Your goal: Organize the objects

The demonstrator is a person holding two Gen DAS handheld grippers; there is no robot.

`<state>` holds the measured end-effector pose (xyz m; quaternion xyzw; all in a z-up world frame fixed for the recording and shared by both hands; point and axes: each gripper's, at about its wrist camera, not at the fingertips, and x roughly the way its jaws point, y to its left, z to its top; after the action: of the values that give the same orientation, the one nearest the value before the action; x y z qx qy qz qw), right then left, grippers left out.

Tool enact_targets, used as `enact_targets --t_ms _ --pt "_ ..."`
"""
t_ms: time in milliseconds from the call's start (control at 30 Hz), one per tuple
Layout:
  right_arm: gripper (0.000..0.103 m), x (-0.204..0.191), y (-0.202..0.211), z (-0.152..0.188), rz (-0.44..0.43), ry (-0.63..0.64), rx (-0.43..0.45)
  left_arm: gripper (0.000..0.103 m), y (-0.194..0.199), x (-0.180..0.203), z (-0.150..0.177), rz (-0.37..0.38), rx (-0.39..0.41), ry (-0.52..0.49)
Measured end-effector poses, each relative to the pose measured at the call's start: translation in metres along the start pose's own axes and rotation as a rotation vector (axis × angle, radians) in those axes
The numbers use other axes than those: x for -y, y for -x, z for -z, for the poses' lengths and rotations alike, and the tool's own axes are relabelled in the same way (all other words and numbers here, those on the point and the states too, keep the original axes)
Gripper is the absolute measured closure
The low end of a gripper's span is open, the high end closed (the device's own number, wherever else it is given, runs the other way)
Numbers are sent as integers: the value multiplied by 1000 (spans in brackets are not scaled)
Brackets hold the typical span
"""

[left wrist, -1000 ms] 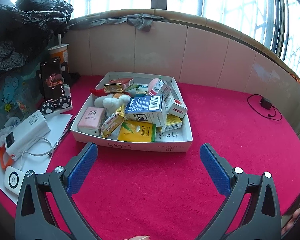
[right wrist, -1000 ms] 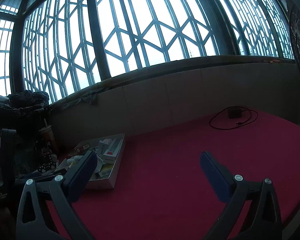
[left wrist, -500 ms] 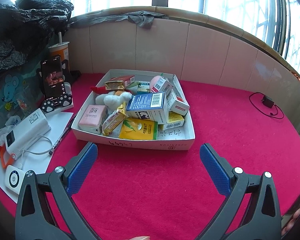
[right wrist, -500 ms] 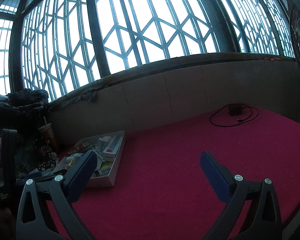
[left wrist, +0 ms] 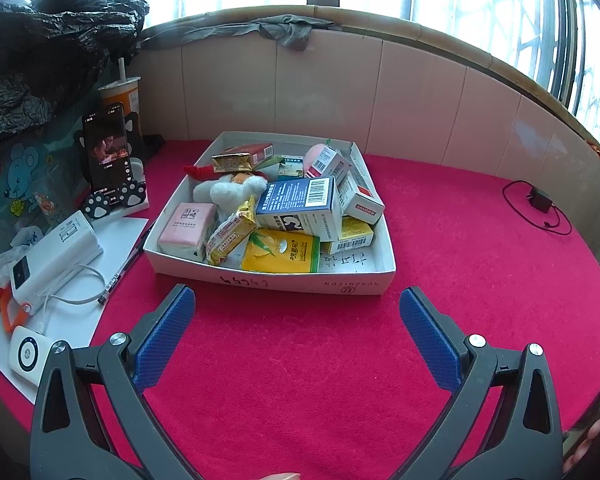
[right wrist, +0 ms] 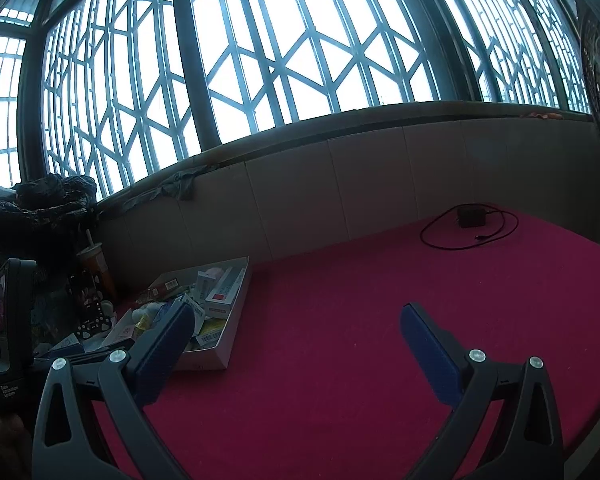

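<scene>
A white cardboard tray (left wrist: 268, 280) sits on the red cloth, piled with several items: a blue-and-white box (left wrist: 300, 208), a yellow packet (left wrist: 282, 256), a pink soap bar (left wrist: 186, 226), a white plush toy (left wrist: 228, 192) and a red-striped white box (left wrist: 360, 196). My left gripper (left wrist: 296, 312) hovers open just in front of the tray's near wall, nothing between its fingers. In the right wrist view the same tray (right wrist: 230, 344) lies far left. My right gripper (right wrist: 296, 328) is open and empty over bare red cloth.
Left of the tray stand a phone on a paw-print stand (left wrist: 108, 160), a drink cup with straw (left wrist: 122, 92), a white power bank (left wrist: 56, 256) with cable, a pen (left wrist: 128, 264) and paper. A black charger and cord (left wrist: 540, 204) lie at the far right. A tiled wall (left wrist: 340, 92) rims the back.
The left gripper has drawn back slightly and tilted, so the tray sits a little farther up in its view. The right gripper's view has dipped and shifted slightly. Both stay open.
</scene>
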<state>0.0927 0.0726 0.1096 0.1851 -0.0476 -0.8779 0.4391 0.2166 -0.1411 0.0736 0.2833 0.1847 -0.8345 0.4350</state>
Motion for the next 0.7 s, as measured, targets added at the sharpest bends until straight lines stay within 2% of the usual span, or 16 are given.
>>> enact_targets --t_ms 700 --pt "0 1 -1 4 -1 0 -7 0 0 0 2 10 8 -9"
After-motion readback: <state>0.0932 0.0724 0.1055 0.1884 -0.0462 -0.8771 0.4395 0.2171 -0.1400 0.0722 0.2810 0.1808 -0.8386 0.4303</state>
